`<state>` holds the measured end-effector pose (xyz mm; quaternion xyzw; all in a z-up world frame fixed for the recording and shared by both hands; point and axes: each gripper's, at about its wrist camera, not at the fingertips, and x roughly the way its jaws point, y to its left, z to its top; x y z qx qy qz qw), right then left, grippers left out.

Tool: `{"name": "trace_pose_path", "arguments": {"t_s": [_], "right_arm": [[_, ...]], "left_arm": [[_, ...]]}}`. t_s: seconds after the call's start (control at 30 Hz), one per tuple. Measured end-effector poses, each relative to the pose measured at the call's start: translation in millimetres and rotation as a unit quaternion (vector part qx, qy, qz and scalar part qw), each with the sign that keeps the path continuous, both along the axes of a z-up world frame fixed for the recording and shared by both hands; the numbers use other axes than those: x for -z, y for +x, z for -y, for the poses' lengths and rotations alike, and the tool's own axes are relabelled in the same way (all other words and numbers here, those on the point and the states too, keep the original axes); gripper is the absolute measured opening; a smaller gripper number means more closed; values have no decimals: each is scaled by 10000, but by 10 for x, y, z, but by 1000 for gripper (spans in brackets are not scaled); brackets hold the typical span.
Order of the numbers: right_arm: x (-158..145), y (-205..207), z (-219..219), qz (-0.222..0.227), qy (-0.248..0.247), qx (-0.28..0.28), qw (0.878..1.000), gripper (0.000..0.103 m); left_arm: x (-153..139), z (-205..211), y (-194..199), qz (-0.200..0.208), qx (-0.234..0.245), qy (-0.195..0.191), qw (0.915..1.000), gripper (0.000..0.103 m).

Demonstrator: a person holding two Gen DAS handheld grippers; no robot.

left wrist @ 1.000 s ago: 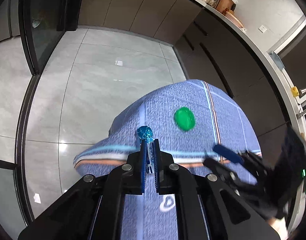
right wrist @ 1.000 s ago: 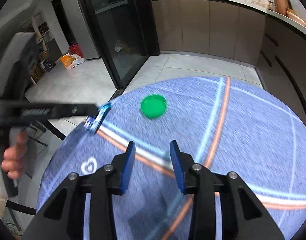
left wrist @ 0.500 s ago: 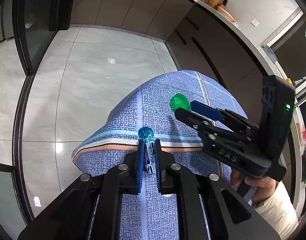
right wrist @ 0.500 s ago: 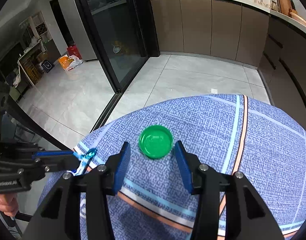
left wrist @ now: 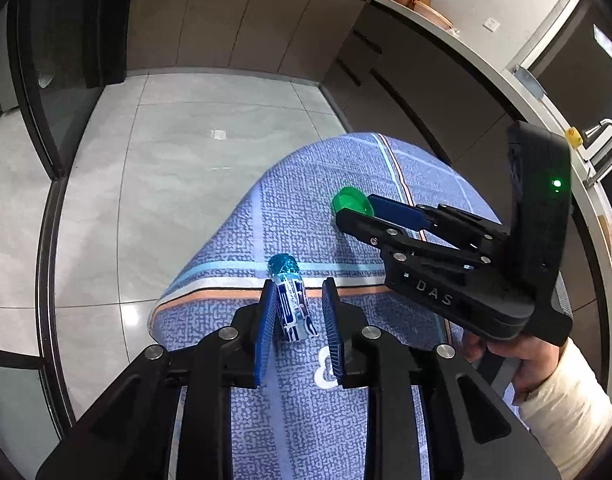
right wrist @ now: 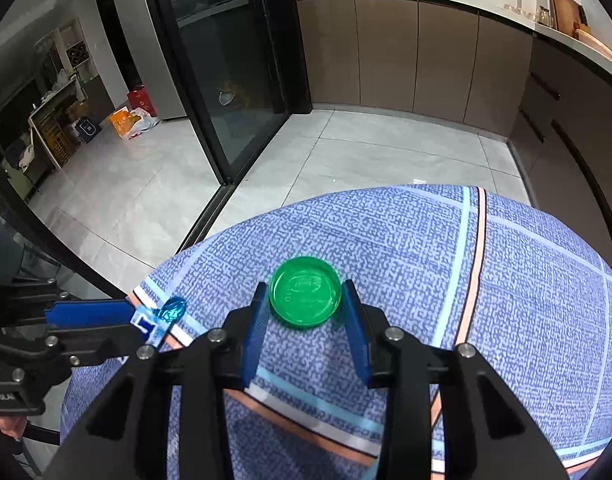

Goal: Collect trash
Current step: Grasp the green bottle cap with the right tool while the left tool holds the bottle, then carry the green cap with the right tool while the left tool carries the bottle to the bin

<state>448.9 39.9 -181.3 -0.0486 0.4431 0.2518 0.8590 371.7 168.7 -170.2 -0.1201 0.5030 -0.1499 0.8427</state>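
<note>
Lying over the round table, the blue woven tablecloth with pale blue, white and orange stripes (right wrist: pixel 526 288) carries both pieces of trash, each already between a pair of fingers. The right gripper (right wrist: pixel 303 320) straddles the round green plastic lid (right wrist: pixel 305 297), which sits flat at its fingertips; the jaws are closing, with both blue pads at the rim, though contact is hard to confirm. The left gripper (left wrist: pixel 297 320) has the small crumpled blue-and-white wrapper with a shiny teal twisted end (left wrist: pixel 289 300) between its pads, long axis running forward along the fingers, teal end past the tips. Its jaws are opening: the wrapper leans on the left pad, clear of the right. "DAS" is legible on the right gripper's body; the wrapper's print cannot be read.
</note>
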Motion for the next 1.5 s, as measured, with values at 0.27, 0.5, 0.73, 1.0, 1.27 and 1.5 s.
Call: {"name": "trace_pose_path", "arguments": {"t_s": [0.27, 0.5, 0.73, 1.0, 1.27, 1.5], "right_arm": [[-9, -130, 79, -13, 17, 7, 10000, 37], [-42, -238, 172, -16, 68, 70, 10000, 37], [-208, -354, 321, 98, 195, 119, 9997, 37], [-544, -739, 674, 338, 381, 251, 9984, 37], [-984, -1233, 1136, 650, 541, 413, 9956, 37], [-1308, -1706, 1580, 930, 529, 689, 9919, 37]], "left_arm": [[95, -5, 31, -113, -26, 153, 9998, 25], [69, 86, 4, -43, 68, 302, 9995, 11], [-166, 120, -96, 169, 3, 281, 9995, 9], [-585, 329, -371, 582, 106, 233, 9980, 9], [-974, 733, -674, 903, 380, 135, 9951, 9], [-1214, 1227, -918, 1146, 737, 179, 9905, 9]]}}
